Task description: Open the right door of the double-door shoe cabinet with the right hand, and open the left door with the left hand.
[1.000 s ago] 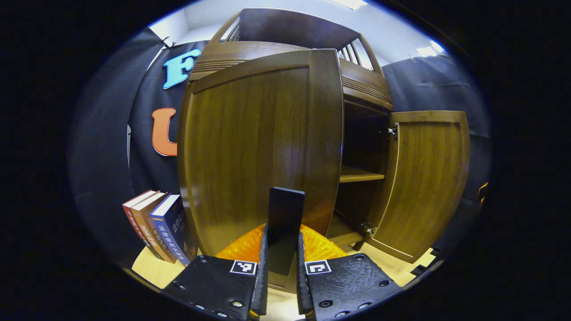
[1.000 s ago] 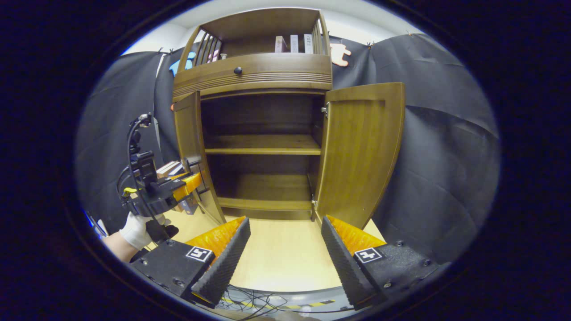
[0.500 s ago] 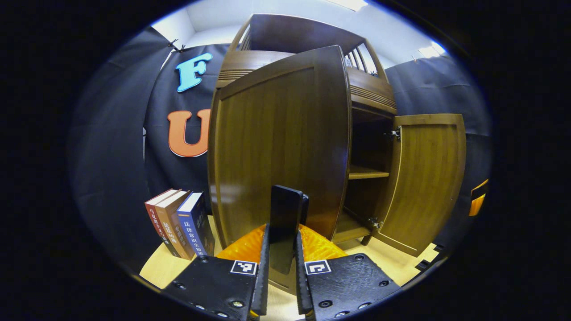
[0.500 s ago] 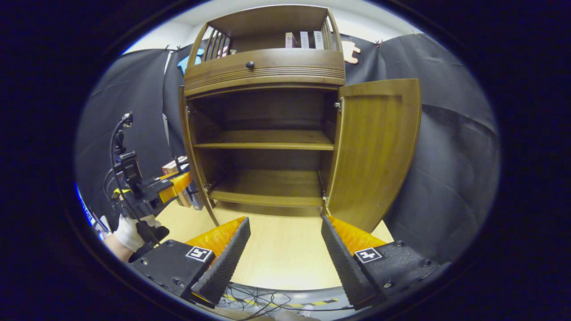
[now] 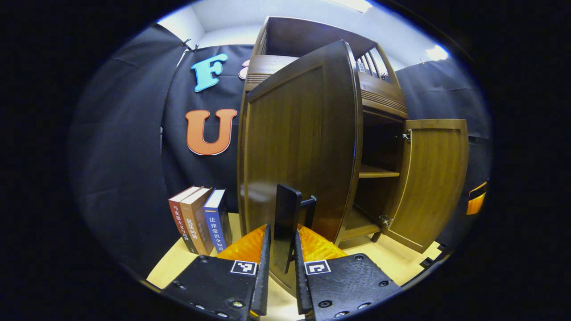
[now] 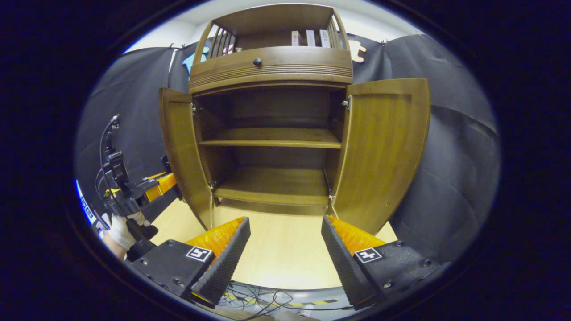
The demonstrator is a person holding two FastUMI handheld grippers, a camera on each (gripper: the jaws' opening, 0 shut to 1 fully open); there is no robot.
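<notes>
Against the booth's black cloth wall: a wooden shoe cabinet (image 6: 272, 71) stands on a pale floor (image 6: 281, 249), both doors swung wide.
Cabinet interior: two bare shelves (image 6: 272, 142) show in the right gripper view.
Right door (image 6: 383, 147): fully open, hinged at the cabinet's right side, free of any gripper.
Left door (image 5: 299, 142): open, its outer face fills the middle of the left gripper view.
Left gripper (image 5: 279, 236): fingers closed on the dark handle (image 5: 285, 214) of the left door.
Right gripper (image 6: 285, 249): jaws spread apart, holding nothing, well short of the cabinet.
Gloved hand (image 6: 120, 223): grips the left gripper's body at far left.
Books (image 5: 200, 218): three upright beside the left door.
</notes>
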